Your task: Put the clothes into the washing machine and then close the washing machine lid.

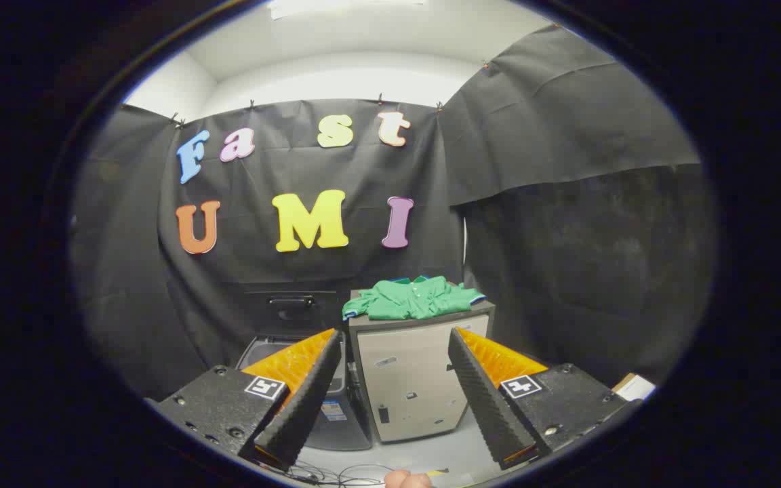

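Washing machine (295, 318), dark, sat low beside the pale cabinet (417, 379), lid (289, 308) standing up against the booth wall, so drum looked open; opening partly hidden behind one gripper finger. Cabinet stood between and beyond the fingers, w/ the green clothes (414, 298) bunched on its top, one edge drooping over the front corner nearest the machine. Floor (431, 457) pale, thin cables (336, 471) trailing just below the fingers.

Risks, big to small:
- Clothes lay loose & spread wide. A pinch on one fold would prob. lift only part; rest could drag off the cabinet top and fall to floor between cabinet & machine.
- Trailing fabric could hang over machine rim, then lid wouldn't seat.
- Lid upright near wall: a knock from the gripper en route could drop it early.
- Cables underfoot might snag if gripper dipped low.

Pose: gripper (394, 390) held low, roughly level, aimed fwd at cabinet front, well short of the clothes and below them. Fingers spread wide, nothing between them, released. Approach would need to rise first. A bit of a hand (407, 480) showed beneath.
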